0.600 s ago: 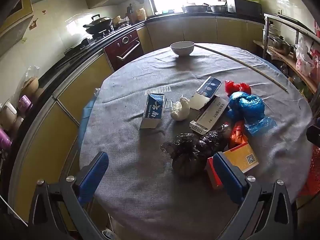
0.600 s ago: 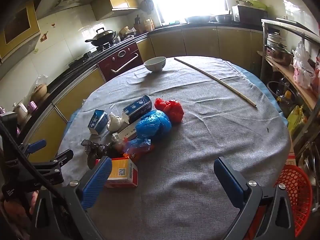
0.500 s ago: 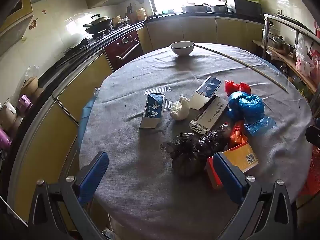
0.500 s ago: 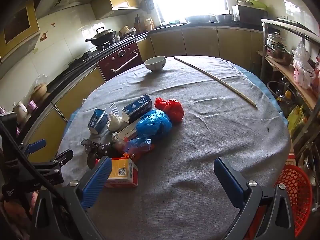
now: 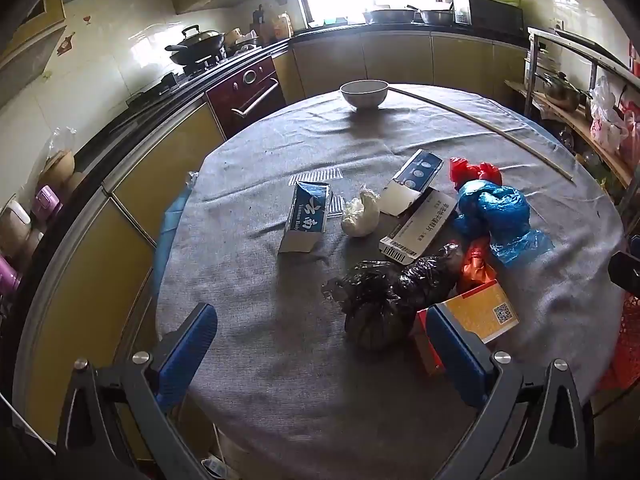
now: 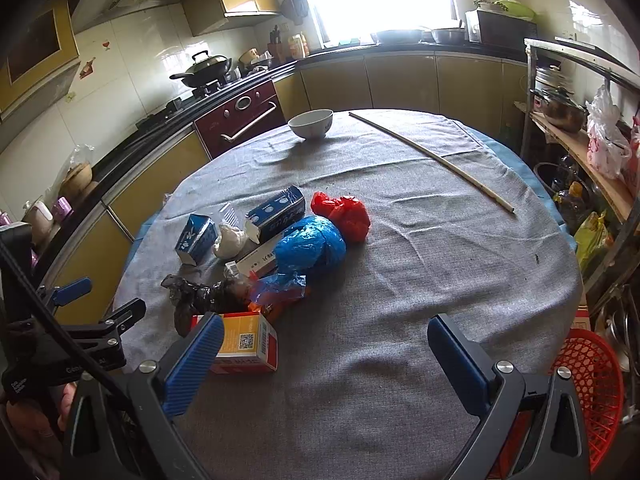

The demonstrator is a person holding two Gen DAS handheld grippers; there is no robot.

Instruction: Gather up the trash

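Observation:
Trash lies on a round table with a grey cloth [image 5: 248,320]: a black bag [image 5: 384,300], an orange and red box [image 5: 476,316], a blue bag [image 5: 496,212], a red bag [image 5: 476,172], a white wad [image 5: 360,216], a blue carton [image 5: 306,216] and flat boxes [image 5: 416,200]. In the right wrist view I see the blue bag [image 6: 312,246], red bag [image 6: 344,216] and orange box [image 6: 244,340]. My left gripper [image 5: 320,352] is open and empty at the near edge, just before the black bag. My right gripper [image 6: 326,364] is open and empty over bare cloth.
A white bowl [image 5: 364,94] and a long thin stick [image 6: 432,160] lie at the far side. A red mesh basket [image 6: 592,392] stands on the floor at the right. Kitchen counters and a stove ring the table; a shelf rack [image 6: 580,136] stands at the right.

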